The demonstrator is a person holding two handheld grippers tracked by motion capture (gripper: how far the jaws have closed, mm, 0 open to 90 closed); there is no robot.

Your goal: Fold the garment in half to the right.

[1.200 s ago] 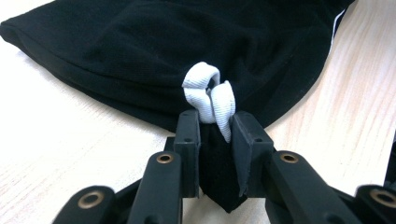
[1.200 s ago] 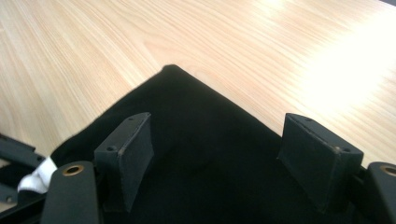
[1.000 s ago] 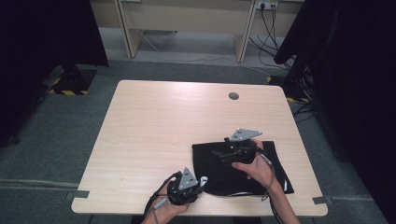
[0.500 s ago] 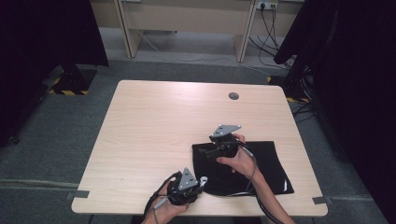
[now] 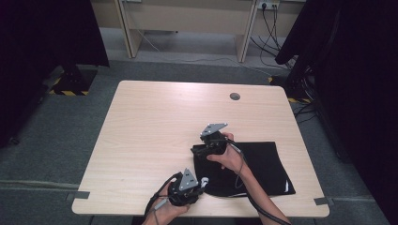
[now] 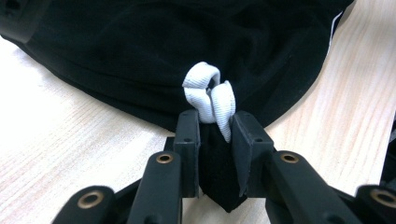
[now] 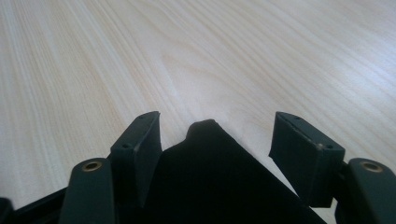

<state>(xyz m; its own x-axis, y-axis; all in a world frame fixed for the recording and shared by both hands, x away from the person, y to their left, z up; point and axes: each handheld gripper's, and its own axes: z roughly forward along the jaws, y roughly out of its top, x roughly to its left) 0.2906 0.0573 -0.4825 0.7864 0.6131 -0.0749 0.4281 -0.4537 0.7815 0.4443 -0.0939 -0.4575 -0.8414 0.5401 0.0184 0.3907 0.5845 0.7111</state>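
Black garment (image 5: 256, 166) spread on wooden counter (image 5: 155, 126), white drawstring (image 6: 210, 95) clamped by left gripper (image 6: 215, 128) fingers, right gripper (image 7: 215, 133) fingers just closing, still apart around garment corner (image 7: 208, 128).

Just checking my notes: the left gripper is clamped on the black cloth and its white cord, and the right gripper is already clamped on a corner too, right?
Not quite. The left gripper does pinch the black cloth and white cord, but in the right gripper view the right gripper has been closing with its jaws apart, the corner between them unpinched.
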